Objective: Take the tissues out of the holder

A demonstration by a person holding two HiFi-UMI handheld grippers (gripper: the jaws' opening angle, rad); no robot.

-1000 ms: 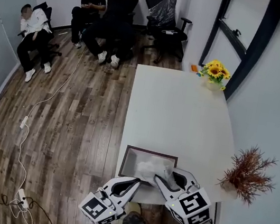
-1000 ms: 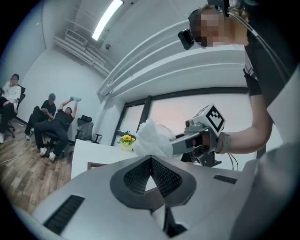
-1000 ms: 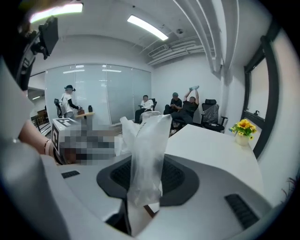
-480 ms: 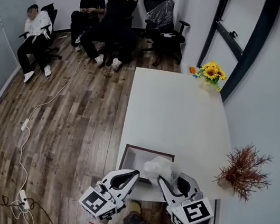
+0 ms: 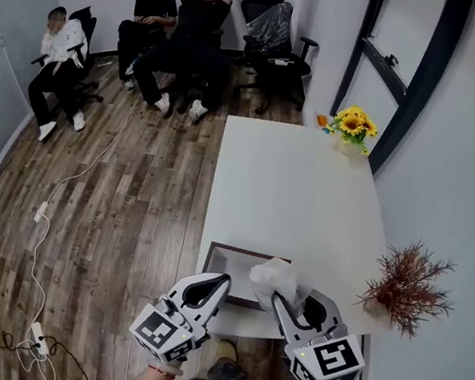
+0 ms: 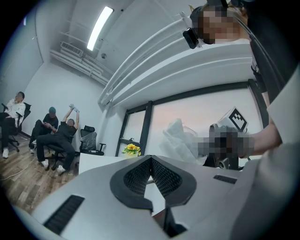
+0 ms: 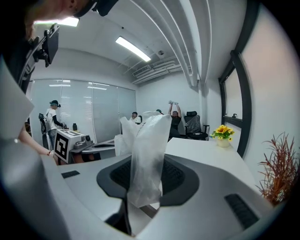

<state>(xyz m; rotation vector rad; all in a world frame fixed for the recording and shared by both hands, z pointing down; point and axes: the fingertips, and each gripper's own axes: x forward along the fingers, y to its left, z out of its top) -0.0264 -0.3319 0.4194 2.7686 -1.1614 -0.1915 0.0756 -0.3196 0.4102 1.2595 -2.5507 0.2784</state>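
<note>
A dark-framed holder (image 5: 220, 266) lies at the near edge of the white table (image 5: 300, 196). My right gripper (image 5: 278, 302) is shut on the clear plastic wrap of a tissue pack (image 5: 274, 277), which hangs just above the holder's right part. In the right gripper view the wrap (image 7: 149, 140) stands up between the pads of the right gripper (image 7: 146, 165). My left gripper (image 5: 223, 281) hovers left of the pack, over the holder's near edge, tips together with nothing in them. The left gripper view shows that left gripper (image 6: 151, 159) shut and the pack (image 6: 180, 136) off to the right.
A vase of sunflowers (image 5: 353, 125) stands at the table's far right corner, a reddish dried plant (image 5: 404, 288) at its right edge. Three people sit at the far wall beside an office chair (image 5: 278, 41). A cable (image 5: 45, 209) runs over the wooden floor at the left.
The right gripper has raised the tissue pack a little off the holder. The left gripper has come up slightly beside it.
</note>
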